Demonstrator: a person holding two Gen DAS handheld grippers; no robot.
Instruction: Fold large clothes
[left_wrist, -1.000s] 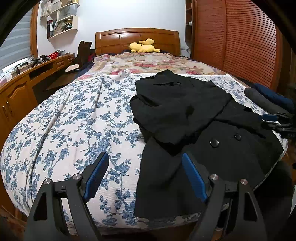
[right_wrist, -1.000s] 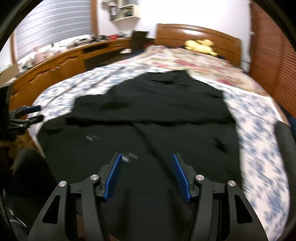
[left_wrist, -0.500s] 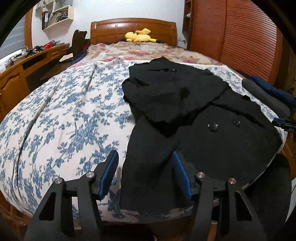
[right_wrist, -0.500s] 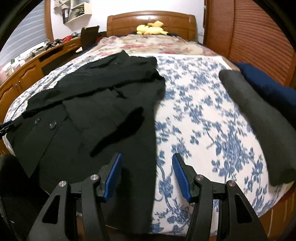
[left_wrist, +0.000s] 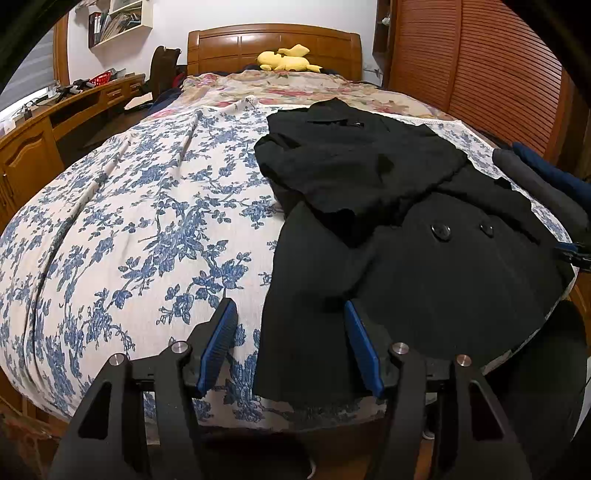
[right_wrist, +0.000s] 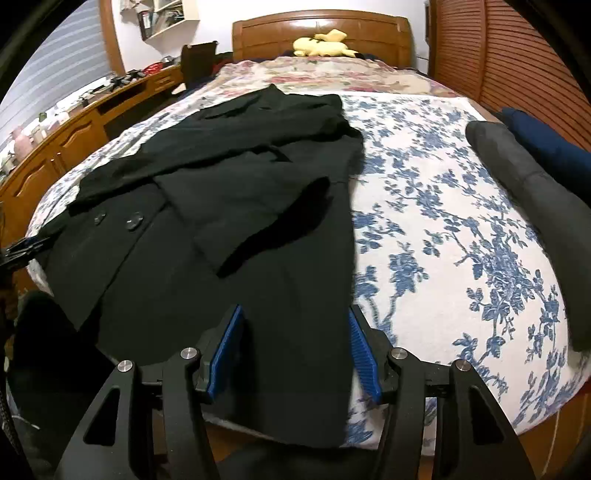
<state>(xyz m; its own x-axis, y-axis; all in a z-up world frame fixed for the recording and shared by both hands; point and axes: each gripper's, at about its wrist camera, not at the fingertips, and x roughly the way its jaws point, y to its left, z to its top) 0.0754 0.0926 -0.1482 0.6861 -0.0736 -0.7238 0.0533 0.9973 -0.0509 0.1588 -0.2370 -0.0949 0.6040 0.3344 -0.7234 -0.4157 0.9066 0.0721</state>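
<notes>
Coat, black, lies flat on the floral bedspread, hem at the near bed edge, collar toward the headboard; both sleeves folded in across the front. Left gripper has fingers spread wide, nothing held, hovering over the coat's left hem corner. Right gripper is also wide open and empty, over the right hem edge. Left view only: two buttons seen clearly, the right gripper's blue tips poking in at the far right edge. Right view only: most of the bare bedspread right of the coat, and fuller sight of the grey roll and navy bundle lying along that side. Yellow plush at the headboard shows in both.
</notes>
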